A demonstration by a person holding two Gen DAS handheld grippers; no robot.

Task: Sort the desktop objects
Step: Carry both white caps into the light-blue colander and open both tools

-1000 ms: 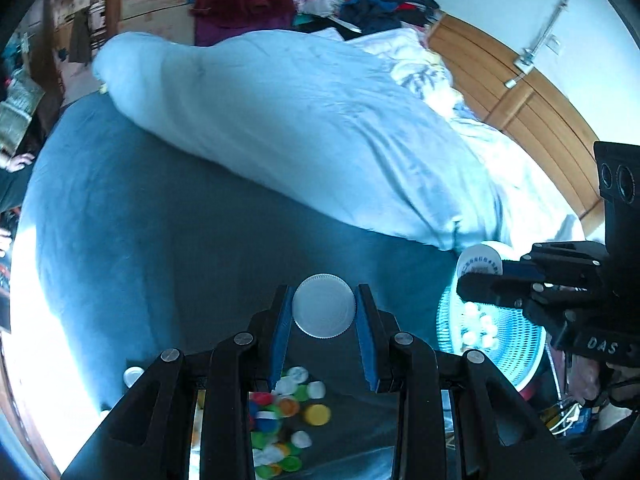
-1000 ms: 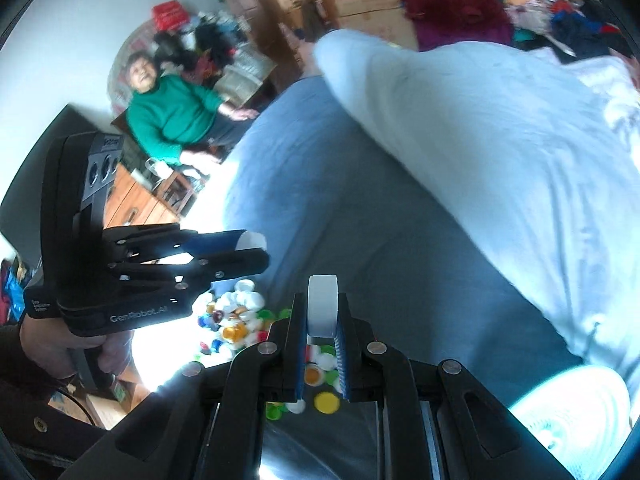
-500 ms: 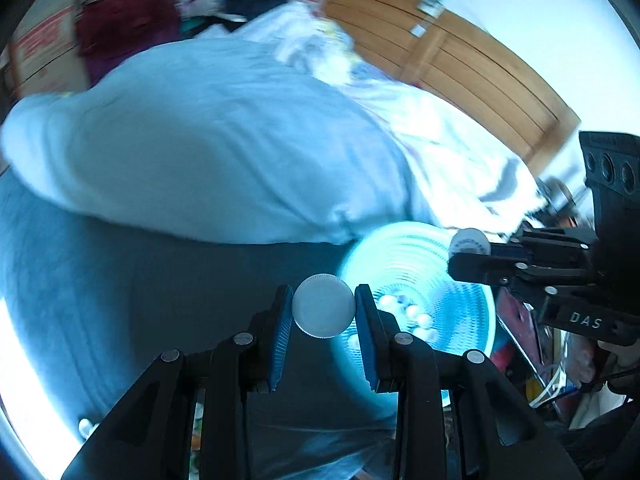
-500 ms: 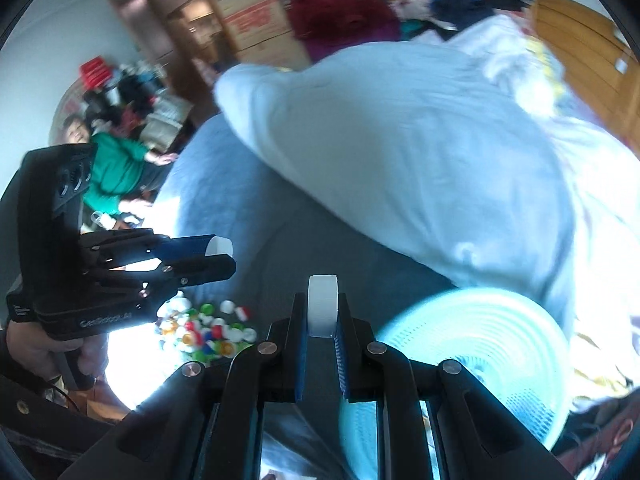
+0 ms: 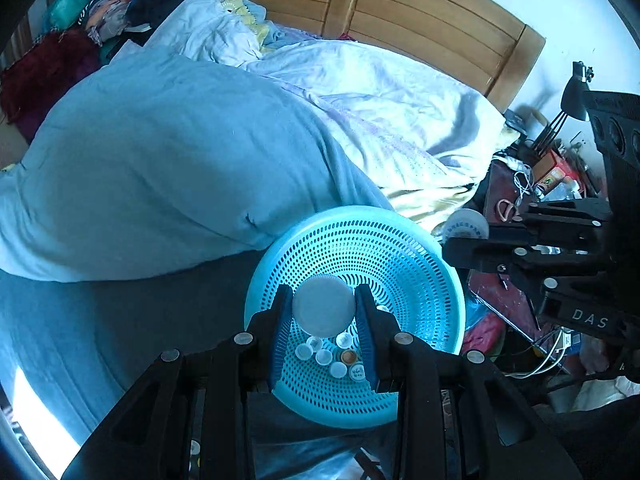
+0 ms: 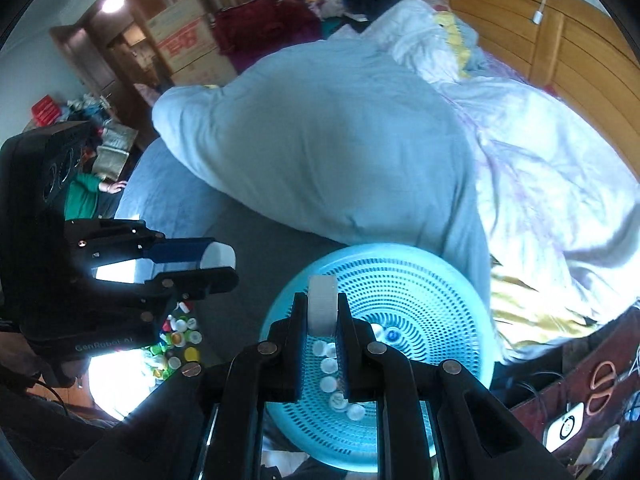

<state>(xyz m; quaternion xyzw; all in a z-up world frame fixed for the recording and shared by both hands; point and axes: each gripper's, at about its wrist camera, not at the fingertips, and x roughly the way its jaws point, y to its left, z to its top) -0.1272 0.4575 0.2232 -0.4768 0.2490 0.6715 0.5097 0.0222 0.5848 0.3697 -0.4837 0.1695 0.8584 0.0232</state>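
1. Left claw (image 5: 324, 312) is clamping a white bottle cap (image 5: 323, 305) by its rim, flat face toward the camera, fingers pressed on both sides.
2. Right claw (image 6: 322, 312) is pinching a second white cap (image 6: 322, 305) edge-on, its jaws nearly together with the cap's thin width between them.
3. Both claws are hanging above the turquoise perforated basket (image 5: 416, 264), each pointing steeply down into it; neither cap is touching the basket.
4. The basket is sitting on the bed's dark blue sheet (image 5: 120, 320), just beside the light blue duvet (image 5: 168, 168).
5. A small cluster of loose caps (image 5: 332, 356), mostly white, is lying in the basket's bottom.
6. In the right wrist view, the left claw (image 6: 216, 264) is showing from the side, off to the left of the basket (image 6: 440, 280), its cap at the fingertips.
7. A pile of mixed coloured caps (image 6: 180, 340) is lying on the sheet left of the basket, well apart from it, partly in a bright sun patch.
8. A wooden headboard (image 5: 400, 12) is standing behind white bedding (image 5: 380, 112).
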